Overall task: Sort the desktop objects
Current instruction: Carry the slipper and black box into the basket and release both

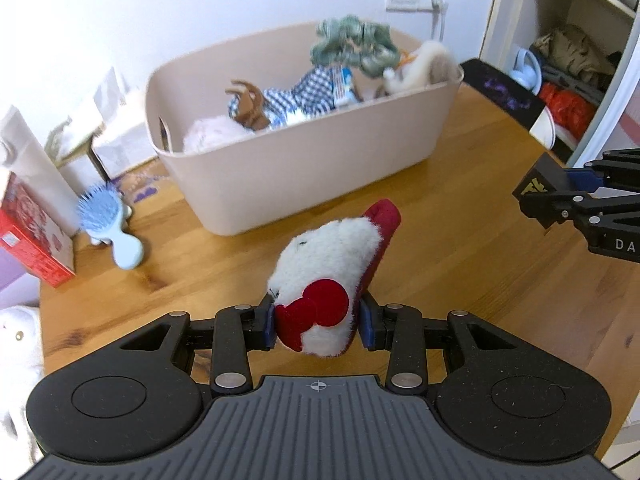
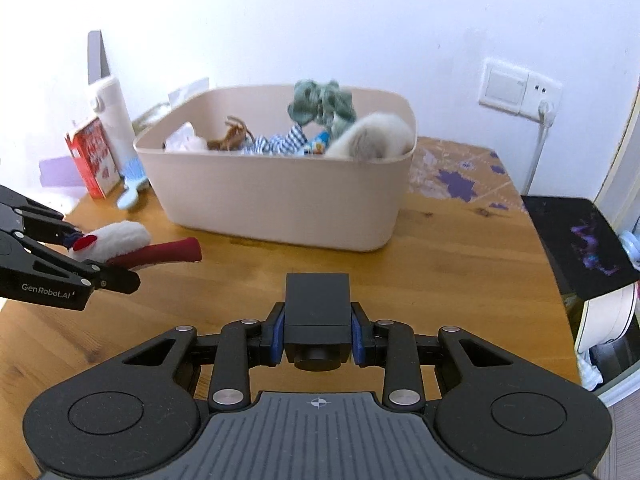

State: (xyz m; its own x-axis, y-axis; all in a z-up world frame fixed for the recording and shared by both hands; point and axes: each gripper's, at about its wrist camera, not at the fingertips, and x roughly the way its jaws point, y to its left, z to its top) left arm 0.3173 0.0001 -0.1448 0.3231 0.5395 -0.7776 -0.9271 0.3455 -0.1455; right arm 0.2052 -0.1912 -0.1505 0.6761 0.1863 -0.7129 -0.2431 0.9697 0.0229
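Note:
My left gripper (image 1: 319,322) is shut on a white and red plush toy (image 1: 326,276), held above the wooden table in front of the beige bin (image 1: 304,168). The toy also shows in the right wrist view (image 2: 120,240), left of the bin (image 2: 280,200). My right gripper (image 2: 318,334) is shut on a small black box (image 2: 317,308), above the table in front of the bin; the box also shows at the right edge of the left wrist view (image 1: 538,190). The bin holds several soft toys and cloth items.
A blue hairbrush (image 1: 108,224) and a red box (image 1: 32,240) lie left of the bin, with a white bottle (image 2: 114,116) behind. A black pad (image 2: 576,244) sits at the table's right edge. A wall socket (image 2: 520,88) and shelves (image 1: 580,60) are at right.

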